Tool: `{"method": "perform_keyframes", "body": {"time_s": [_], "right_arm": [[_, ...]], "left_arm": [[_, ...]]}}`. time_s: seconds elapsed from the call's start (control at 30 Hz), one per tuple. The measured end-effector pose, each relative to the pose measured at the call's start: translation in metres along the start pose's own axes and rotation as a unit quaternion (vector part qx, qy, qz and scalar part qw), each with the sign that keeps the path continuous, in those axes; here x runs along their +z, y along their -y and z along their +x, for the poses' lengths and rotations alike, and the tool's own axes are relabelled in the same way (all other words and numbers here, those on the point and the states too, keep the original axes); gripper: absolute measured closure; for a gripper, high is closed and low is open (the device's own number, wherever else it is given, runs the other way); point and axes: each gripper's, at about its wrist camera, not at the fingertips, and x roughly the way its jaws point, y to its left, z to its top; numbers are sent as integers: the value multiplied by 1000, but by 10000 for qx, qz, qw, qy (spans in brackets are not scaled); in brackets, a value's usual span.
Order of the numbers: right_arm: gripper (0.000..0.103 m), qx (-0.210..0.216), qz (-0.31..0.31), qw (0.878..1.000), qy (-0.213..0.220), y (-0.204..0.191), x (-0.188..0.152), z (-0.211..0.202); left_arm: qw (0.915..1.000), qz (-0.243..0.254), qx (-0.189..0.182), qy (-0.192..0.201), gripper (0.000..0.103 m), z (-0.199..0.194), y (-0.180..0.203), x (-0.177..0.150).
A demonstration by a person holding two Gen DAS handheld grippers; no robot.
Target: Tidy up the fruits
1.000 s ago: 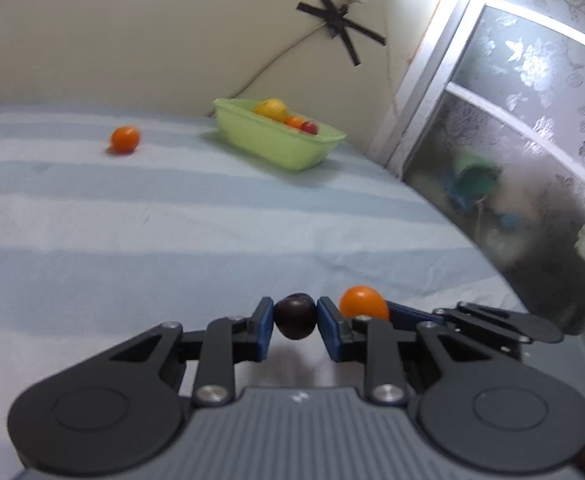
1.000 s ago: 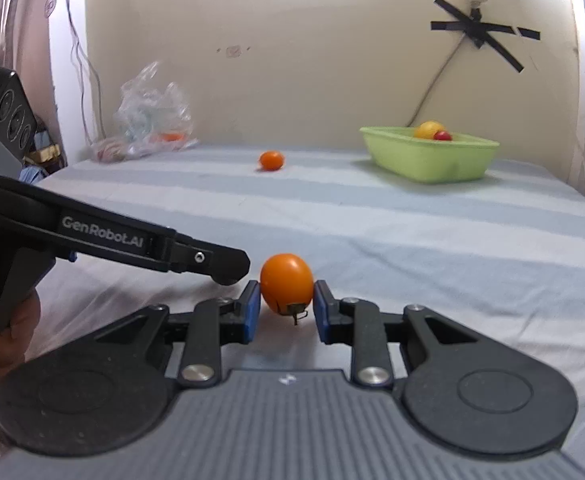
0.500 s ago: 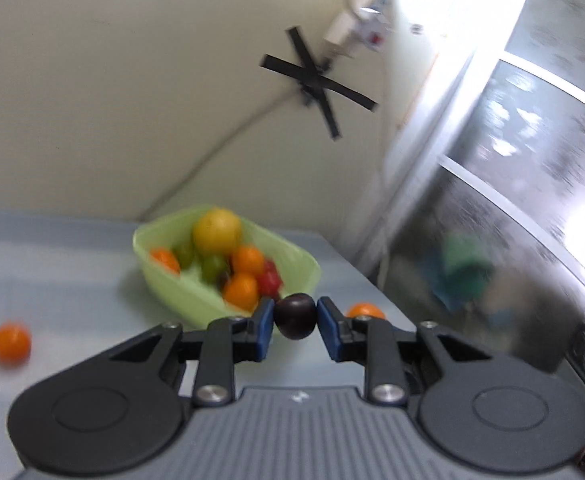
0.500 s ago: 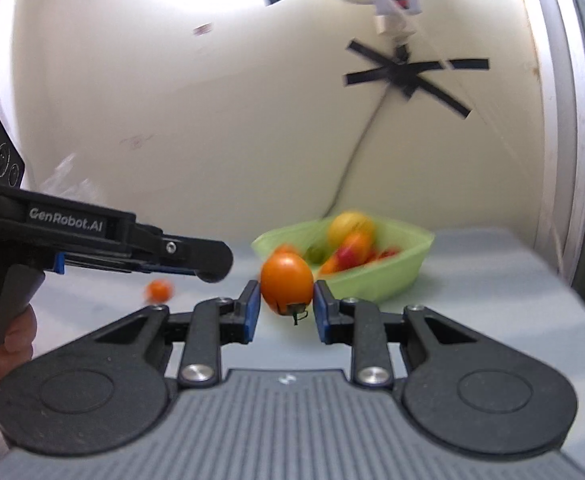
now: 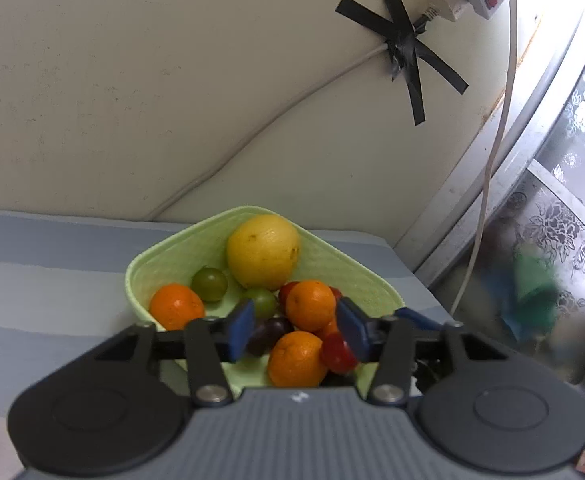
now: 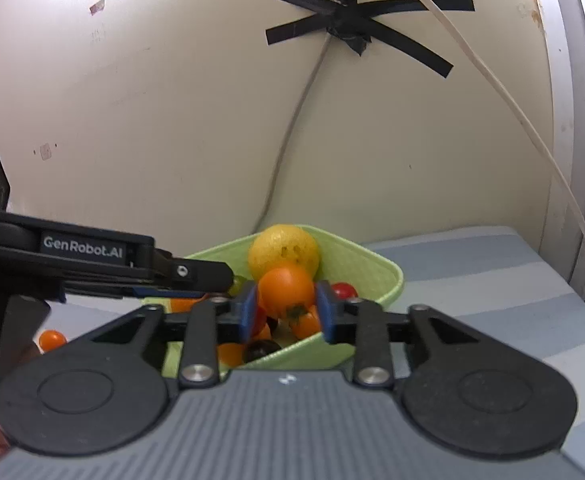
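My left gripper [image 5: 295, 330] hangs over the near edge of the green basket [image 5: 160, 256], its blue pads spread wide with nothing between them; a dark plum [image 5: 266, 334] lies in the basket just below, among oranges, green and red fruits and a large yellow citrus [image 5: 263, 250]. My right gripper [image 6: 286, 310] is clamped on an orange tomato [image 6: 286, 290], held above the basket's near rim. The basket sits on a blue-and-white striped cloth [image 5: 44, 280], where one small orange fruit [image 6: 51, 340] lies apart to the left. Behind, a cream wall carries a cable under crossed black tape [image 5: 406, 52].
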Motion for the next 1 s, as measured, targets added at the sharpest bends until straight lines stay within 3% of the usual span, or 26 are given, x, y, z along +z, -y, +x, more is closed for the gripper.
{"method": "perform_keyframes", "body": {"time_s": [0.13, 0.27, 0.4, 0.5, 0.73, 0.87, 1.0], "right_arm": [[54, -78, -10, 9998, 189, -5, -3, -13], [55, 56, 67, 9993, 351, -16, -1, -36], [55, 555, -101, 9981, 257, -46, -11, -59], [56, 956, -518, 9940, -68, -81, -25, -59], [57, 1383, -892, 9841, -669, -145, -49, -26], [57, 1352, -942, 9825, -874, -167, -48, 5], [56, 1461, -1075, 9772, -1103, -189, -43, 35]], "left_arm": [[9999, -58, -59, 106, 56, -24, -4, 4], [9987, -9, -92, 497, 56, -88, -17, -6], [9944, -191, 418, 954, 53, -152, -52, -27], [9912, -457, 758, 984, 53, -175, -82, -43], [9896, -325, 1172, 775, 48, -154, -105, -59], [9918, -685, 879, 620, 48, -133, -120, -58], [9883, -1235, 592, 668, 50, -129, -142, -57]]}}
